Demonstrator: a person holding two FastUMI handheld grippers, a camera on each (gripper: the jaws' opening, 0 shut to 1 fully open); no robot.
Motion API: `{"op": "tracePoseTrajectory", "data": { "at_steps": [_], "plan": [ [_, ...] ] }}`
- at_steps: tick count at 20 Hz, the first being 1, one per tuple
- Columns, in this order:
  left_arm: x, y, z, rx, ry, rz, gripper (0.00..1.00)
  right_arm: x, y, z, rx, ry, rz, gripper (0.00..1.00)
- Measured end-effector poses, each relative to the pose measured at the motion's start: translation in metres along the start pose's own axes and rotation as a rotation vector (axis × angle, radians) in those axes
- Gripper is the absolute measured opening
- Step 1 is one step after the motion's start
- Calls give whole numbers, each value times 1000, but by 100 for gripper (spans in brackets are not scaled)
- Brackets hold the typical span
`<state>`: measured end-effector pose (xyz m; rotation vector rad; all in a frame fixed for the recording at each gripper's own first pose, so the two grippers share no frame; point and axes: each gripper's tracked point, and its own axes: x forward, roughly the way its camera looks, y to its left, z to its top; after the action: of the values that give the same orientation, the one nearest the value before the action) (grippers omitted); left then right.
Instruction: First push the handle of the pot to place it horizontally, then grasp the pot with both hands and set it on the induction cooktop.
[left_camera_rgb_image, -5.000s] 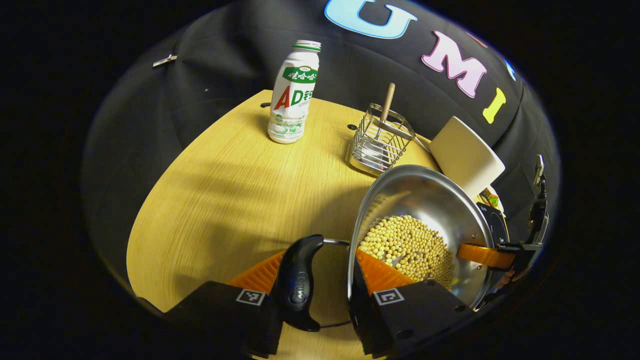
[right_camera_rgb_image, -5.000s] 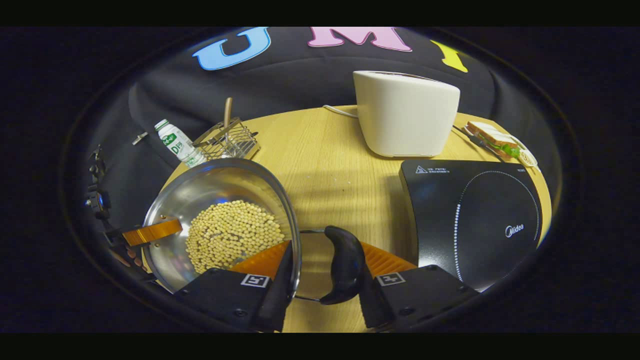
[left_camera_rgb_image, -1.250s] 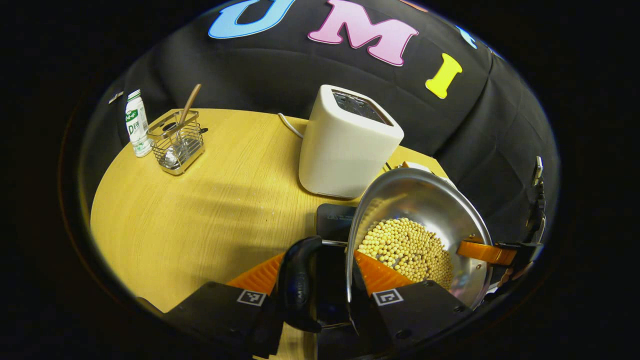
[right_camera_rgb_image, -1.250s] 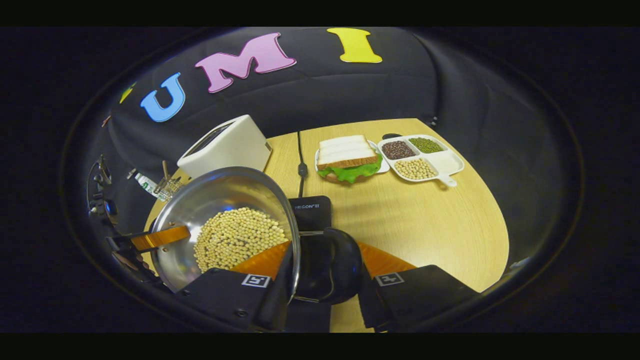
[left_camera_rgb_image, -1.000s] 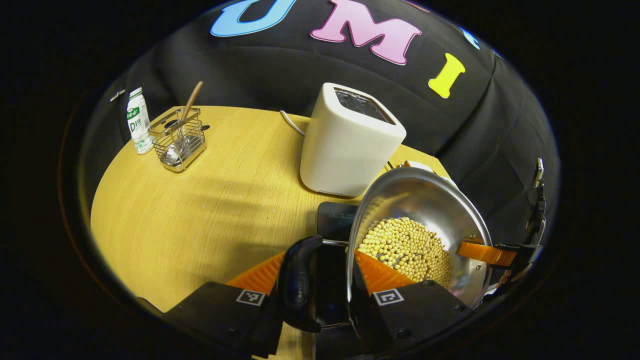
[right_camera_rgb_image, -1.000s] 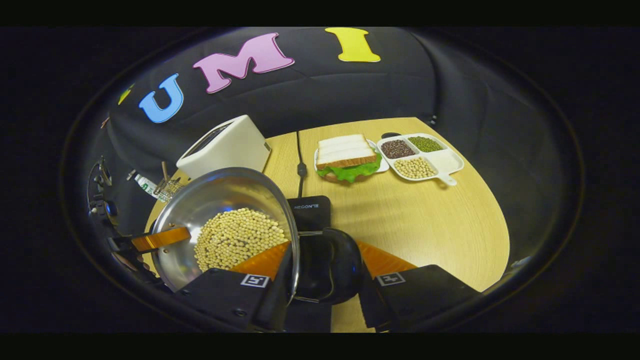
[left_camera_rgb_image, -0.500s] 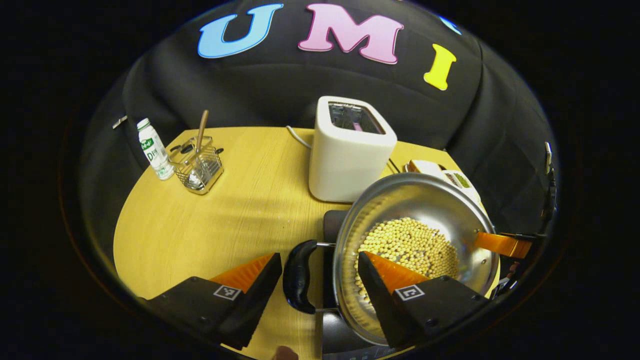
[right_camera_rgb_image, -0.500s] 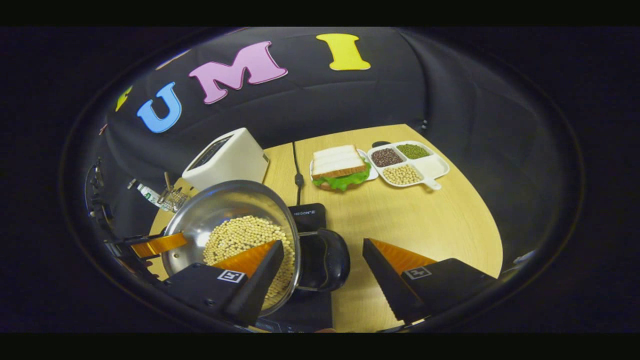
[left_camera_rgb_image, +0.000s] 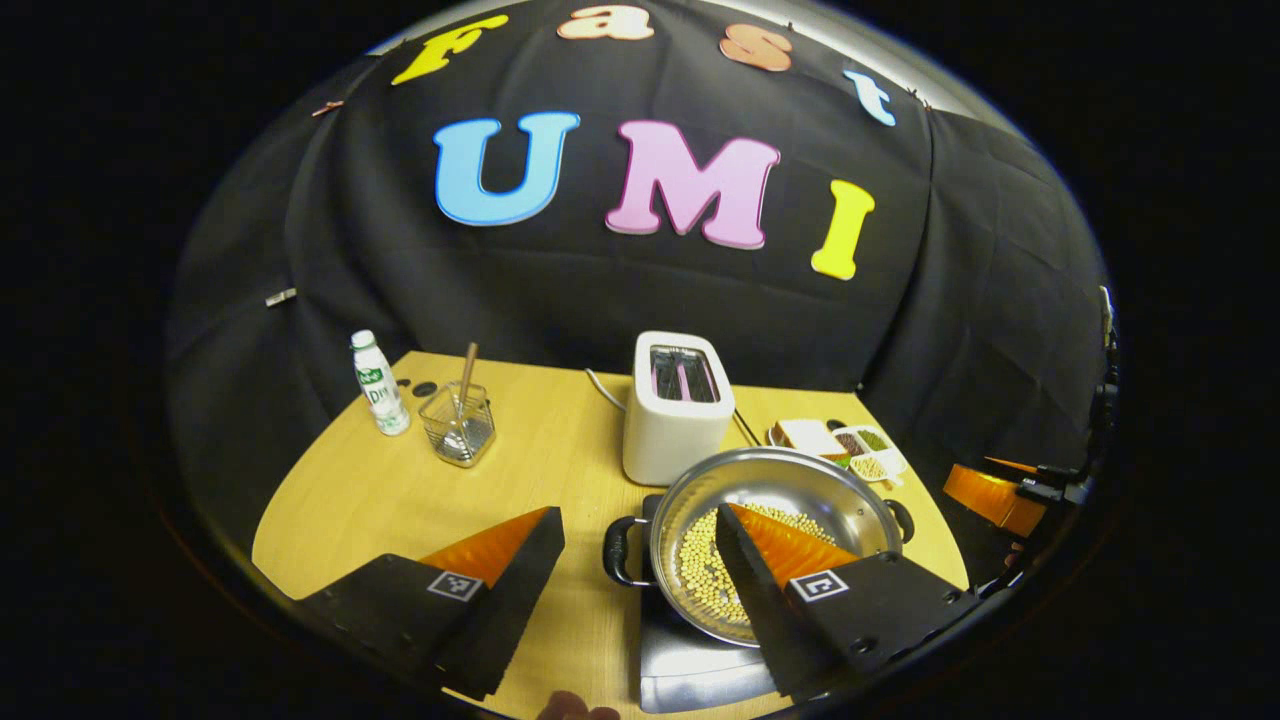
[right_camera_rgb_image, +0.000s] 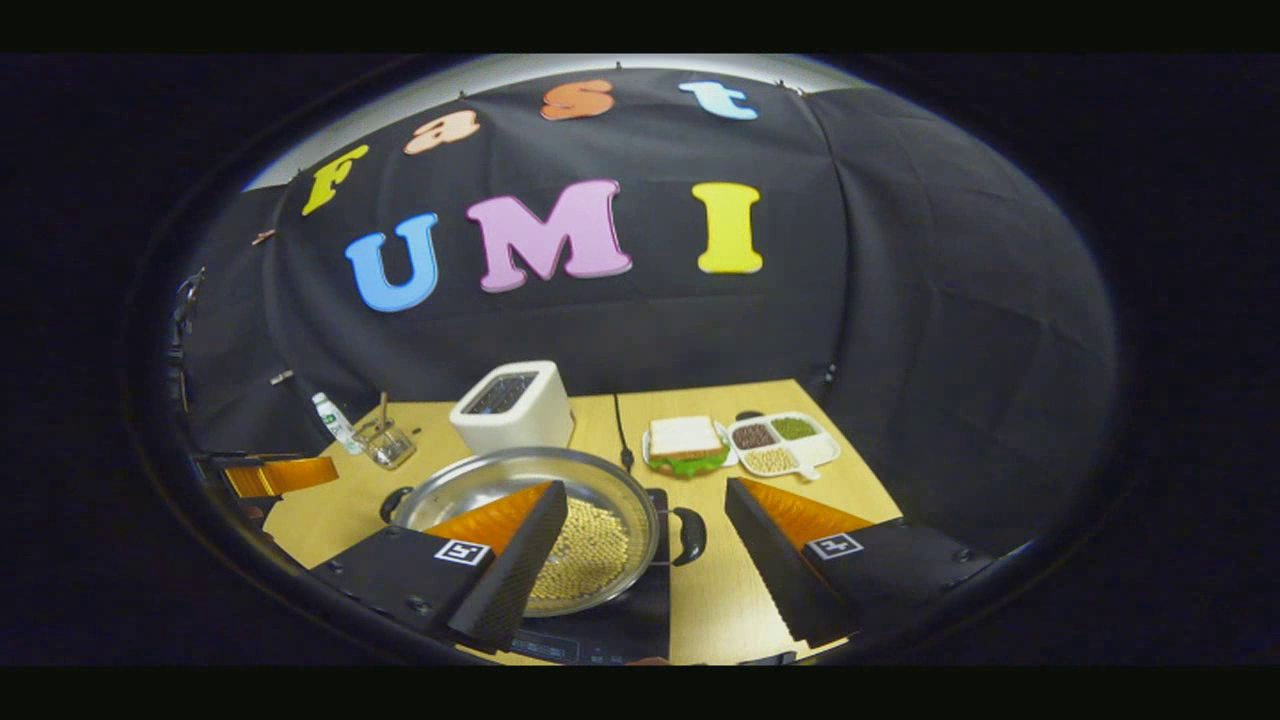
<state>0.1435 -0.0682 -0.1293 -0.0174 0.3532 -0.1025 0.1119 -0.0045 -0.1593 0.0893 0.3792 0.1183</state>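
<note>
The steel pot (left_camera_rgb_image: 800, 475) of yellow beans (left_camera_rgb_image: 695, 580) sits on the black induction cooktop (left_camera_rgb_image: 690, 668), with its two black handles (left_camera_rgb_image: 618, 550) out to the sides. My left gripper (left_camera_rgb_image: 637, 513) hovers open above and behind it, one finger on each side of the left handle, touching nothing. In the right gripper view the pot (right_camera_rgb_image: 520, 470) rests on the cooktop (right_camera_rgb_image: 610, 625), and my right gripper (right_camera_rgb_image: 645, 488) is open above the right handle (right_camera_rgb_image: 690, 535), holding nothing. Each gripper sees the other off to the side (left_camera_rgb_image: 990, 492) (right_camera_rgb_image: 280, 475).
A white toaster (left_camera_rgb_image: 675, 410) stands just behind the pot. A bottle (left_camera_rgb_image: 378, 385) and a wire basket (left_camera_rgb_image: 458, 425) are at the table's far left. A sandwich (right_camera_rgb_image: 685, 440) and a divided dish (right_camera_rgb_image: 785, 440) lie at the far right on the wooden table (left_camera_rgb_image: 380, 500).
Both grippers opened, let go of the pot's handles, and drew back and up. The pot, carried over from the left earlier, now stands on the cooktop.
</note>
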Motion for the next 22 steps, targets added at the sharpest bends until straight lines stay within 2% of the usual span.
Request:
{"op": "tracePoseTrajectory", "data": {
  "at_steps": [4,6,11,17,18,19,22],
  "plan": [
    [-63,15,30,-17,-119,11,95,-54,14,52,-37,-195,-27,98],
    [-91,29,37,-15,-182,27,95,-80,25,67,-19,-248,-27,98],
    [-159,52,39,38,-287,82,95,-133,33,59,-15,-266,-42,98],
    [-232,68,18,53,-394,130,95,-194,20,46,6,-307,-83,98],
    [-239,68,16,68,-424,124,93,-202,17,44,8,-322,-88,98],
    [-245,69,11,88,-440,116,95,-208,13,43,-8,-345,-94,98],
    [-250,70,-11,71,-437,83,95,-213,-5,24,-70,-337,-142,98]
  ]
}}
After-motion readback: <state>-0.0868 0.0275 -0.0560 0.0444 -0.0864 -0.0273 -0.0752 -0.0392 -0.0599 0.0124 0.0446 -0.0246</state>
